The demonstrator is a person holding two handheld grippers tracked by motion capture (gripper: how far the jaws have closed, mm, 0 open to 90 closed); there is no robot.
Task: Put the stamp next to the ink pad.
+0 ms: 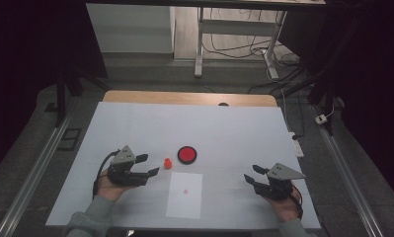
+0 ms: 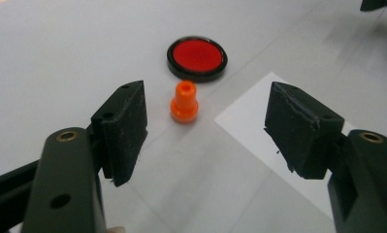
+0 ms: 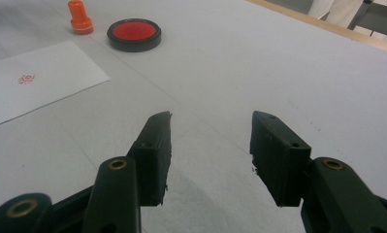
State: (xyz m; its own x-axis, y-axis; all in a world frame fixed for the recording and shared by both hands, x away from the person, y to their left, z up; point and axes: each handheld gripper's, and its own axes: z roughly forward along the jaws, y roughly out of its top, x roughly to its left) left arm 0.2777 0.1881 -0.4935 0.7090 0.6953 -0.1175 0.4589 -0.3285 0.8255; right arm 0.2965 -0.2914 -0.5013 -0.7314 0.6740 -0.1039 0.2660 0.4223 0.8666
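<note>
A small orange stamp (image 1: 168, 163) stands upright on the white table, just left of a round red ink pad (image 1: 187, 154) in a black rim. A white sheet of paper (image 1: 184, 194) with a small red stamped mark (image 1: 185, 191) lies in front of them. My left gripper (image 1: 148, 165) is open and empty, a short way left of the stamp (image 2: 184, 102), which stands ahead of its jaws with the ink pad (image 2: 197, 57) behind it. My right gripper (image 1: 252, 173) is open and empty at the table's right front. From there, the stamp (image 3: 80, 17), ink pad (image 3: 134, 34) and paper (image 3: 36, 80) lie far off to the left.
The white table cover (image 1: 224, 128) ends at a wooden strip (image 1: 189, 98) at the far edge. Beyond it stand a desk frame (image 1: 234, 39) and cables on the floor. A power strip (image 1: 296, 143) lies off the table's right side.
</note>
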